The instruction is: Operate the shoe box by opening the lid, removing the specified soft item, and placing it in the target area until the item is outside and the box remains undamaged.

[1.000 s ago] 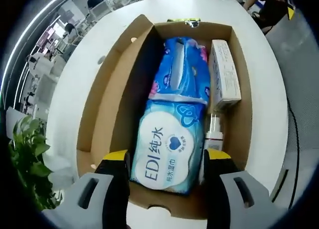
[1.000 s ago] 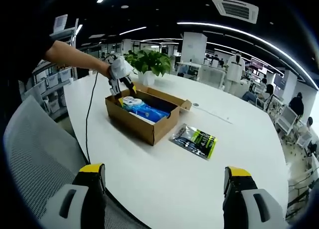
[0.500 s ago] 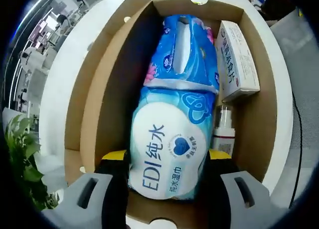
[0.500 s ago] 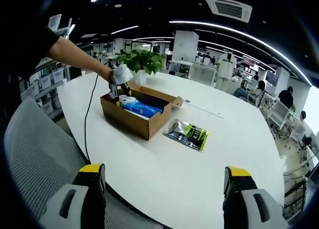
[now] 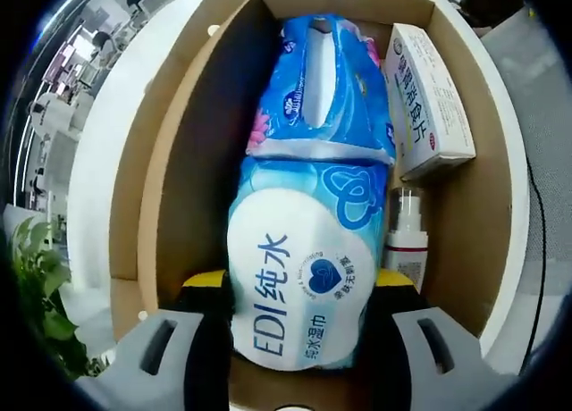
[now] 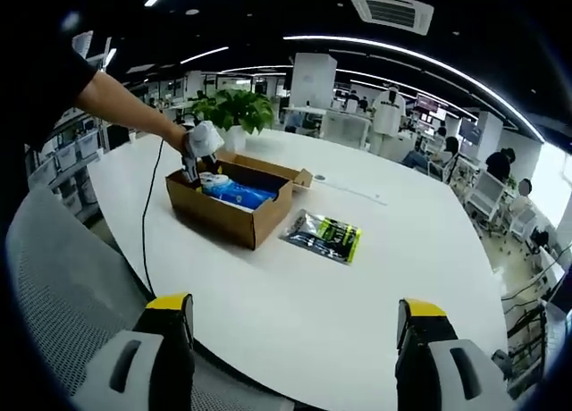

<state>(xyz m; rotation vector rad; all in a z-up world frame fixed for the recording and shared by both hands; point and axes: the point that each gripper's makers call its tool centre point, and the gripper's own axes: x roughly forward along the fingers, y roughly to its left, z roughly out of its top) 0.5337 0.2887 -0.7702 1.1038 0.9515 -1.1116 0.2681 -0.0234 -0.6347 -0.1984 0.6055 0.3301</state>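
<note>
An open cardboard shoe box [image 5: 183, 152] sits on a broad white tabletop [image 6: 375, 277]. Seen from the left gripper view, the left claw [image 5: 299, 290] is lowered into the near end of the box, its two yellow-tipped jaws standing on either side of a pack of wet wipes [image 5: 299, 281]. The jaws sit close against the pack's sides, but whether they are pressing it cannot be told. The pack is white and blue with large printed lettering. Beyond it, toward twelve o'clock, lies a blue plastic bag of tissues [image 5: 322, 80], touching the wipes pack. At about two o'clock a small white carton [image 5: 429, 98] lies along the box wall, and a small white bottle [image 5: 407, 237] lies just below it, beside the wipes.

From the right gripper view, the box [image 6: 228, 201] stands at about eleven o'clock on the tabletop, with a person's arm [image 6: 121, 103] reaching to it and the left claw [image 6: 195, 165] dipped inside. A dark packet with yellow-green print [image 6: 323, 237] lies flat just beside the box. A green plant [image 6: 231, 112] stands behind. The right claw [image 6: 290, 353] hangs above the tabletop's near edge, jaws spread wide, holding nothing.
</note>
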